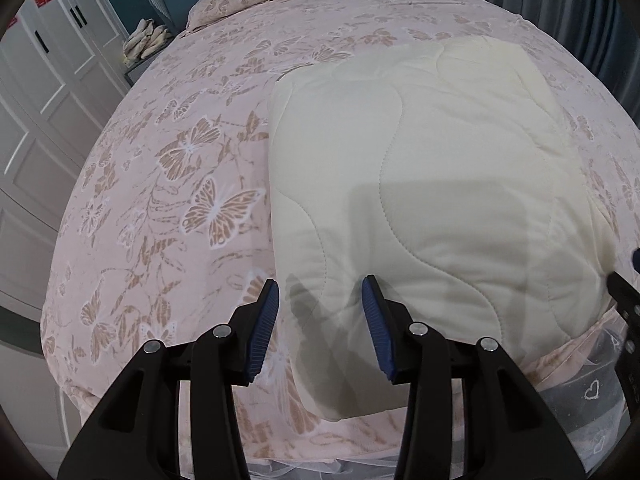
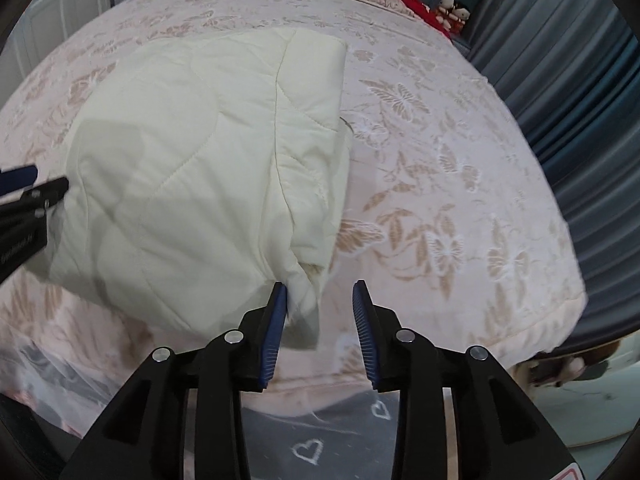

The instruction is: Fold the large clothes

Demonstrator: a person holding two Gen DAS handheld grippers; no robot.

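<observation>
Nearest in the right wrist view, the right claw (image 2: 320, 320) stands released, jaws apart: its left pad just brushes the near right corner of the cream quilted garment (image 2: 192, 168), but nothing is pinched and the other pad hangs over bare bedspread. In the left wrist view, the left claw (image 1: 320, 324) is likewise released, jaws spread astride the garment's near left edge, the cloth lying loose between the pads rather than gripped.

The garment lies folded on the bed (image 1: 168, 184), at its near edge, directly ahead of both claws. Its long axis runs away from the claws toward the pillows (image 1: 248, 0), so the two near corners sit one under each claw and the far edge lies well beyond.

Judging from this, the next fold likely turns on that axis: each claw is nearest its own corner, and carrying the near edge forward onto the far one would halve the length.
</observation>
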